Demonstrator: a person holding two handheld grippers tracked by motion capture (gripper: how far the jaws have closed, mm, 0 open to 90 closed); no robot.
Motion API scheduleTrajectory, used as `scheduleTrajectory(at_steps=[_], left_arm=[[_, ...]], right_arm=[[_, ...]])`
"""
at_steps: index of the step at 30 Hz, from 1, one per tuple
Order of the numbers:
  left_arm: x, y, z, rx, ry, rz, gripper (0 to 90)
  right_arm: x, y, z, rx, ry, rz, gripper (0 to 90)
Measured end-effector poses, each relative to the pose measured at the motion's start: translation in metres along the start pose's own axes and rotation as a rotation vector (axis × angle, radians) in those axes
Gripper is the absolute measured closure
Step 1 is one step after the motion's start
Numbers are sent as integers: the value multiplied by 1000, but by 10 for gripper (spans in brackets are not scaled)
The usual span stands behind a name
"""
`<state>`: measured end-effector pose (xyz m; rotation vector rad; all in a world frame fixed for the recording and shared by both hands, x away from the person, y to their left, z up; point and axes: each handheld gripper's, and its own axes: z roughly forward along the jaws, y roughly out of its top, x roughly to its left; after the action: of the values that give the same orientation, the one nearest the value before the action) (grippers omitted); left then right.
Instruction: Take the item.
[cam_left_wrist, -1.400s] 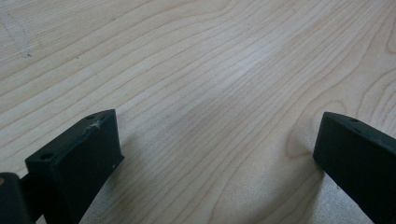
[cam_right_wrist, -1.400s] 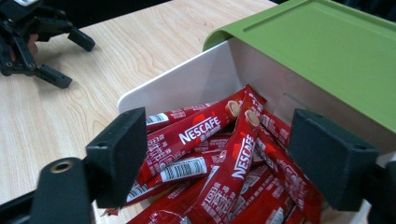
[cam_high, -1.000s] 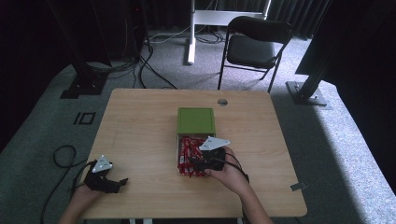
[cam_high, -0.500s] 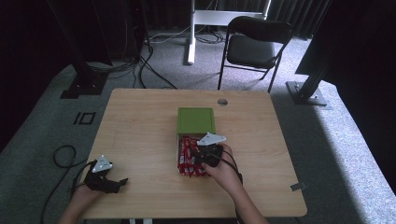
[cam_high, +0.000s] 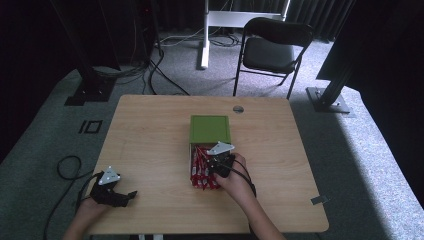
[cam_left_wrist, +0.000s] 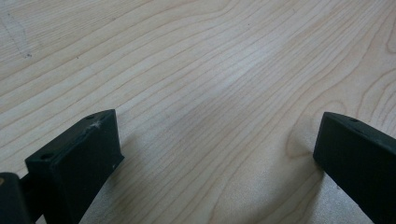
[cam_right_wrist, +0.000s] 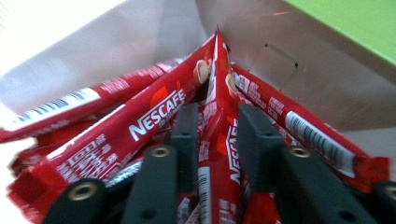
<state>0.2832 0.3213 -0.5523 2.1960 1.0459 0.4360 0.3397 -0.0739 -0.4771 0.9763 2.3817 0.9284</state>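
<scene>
At the near left corner of the bench (cam_high: 150, 130) we see the left hand (cam_high: 87, 210) resting low, its forearm coming in from the bottom edge. It holds the left tongs (cam_high: 131, 194) pointed rightward along the wood. In the left gripper view their jaws stand wide apart with bare bench between them, released.

Toward the middle, a green lid (cam_high: 210, 128) lies just beyond an open box (cam_high: 192, 150) packed with red Nescafe sticks (cam_high: 200, 170).

The right hand (cam_high: 240, 182) reaches forward from the near edge, wrist bent down, sinking the right tongs (cam_high: 216, 167) into the box. In the right gripper view their jaws are clenched on one upright stick (cam_right_wrist: 217, 135), which seems pinched edge-on, though the blur leaves that unsure.
</scene>
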Motion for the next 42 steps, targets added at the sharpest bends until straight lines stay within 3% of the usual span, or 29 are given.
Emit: scheduleTrajectory(at_steps=[4, 5, 9, 19, 23, 30, 42], left_arm=[[0, 0, 0, 0, 0, 0, 16], [0, 0, 0, 0, 0, 0, 16], [0, 0, 0, 0, 0, 0, 16], [0, 0, 0, 0, 0, 0, 16], [0, 0, 0, 0, 0, 0, 15], [0, 0, 0, 0, 0, 1, 16], [0, 0, 0, 0, 0, 0, 16]], right_arm=[[0, 2, 5, 11, -4, 7, 681], [1, 2, 5, 14, -9, 17, 744], [0, 2, 5, 15, -17, 12, 799], [-3, 4, -10, -21, 3, 44, 802], [-3, 2, -16, -43, 42, 66, 802], [-4, 0, -25, -58, 49, 67, 802], [-2, -3, -48, -115, 132, 70, 800]])
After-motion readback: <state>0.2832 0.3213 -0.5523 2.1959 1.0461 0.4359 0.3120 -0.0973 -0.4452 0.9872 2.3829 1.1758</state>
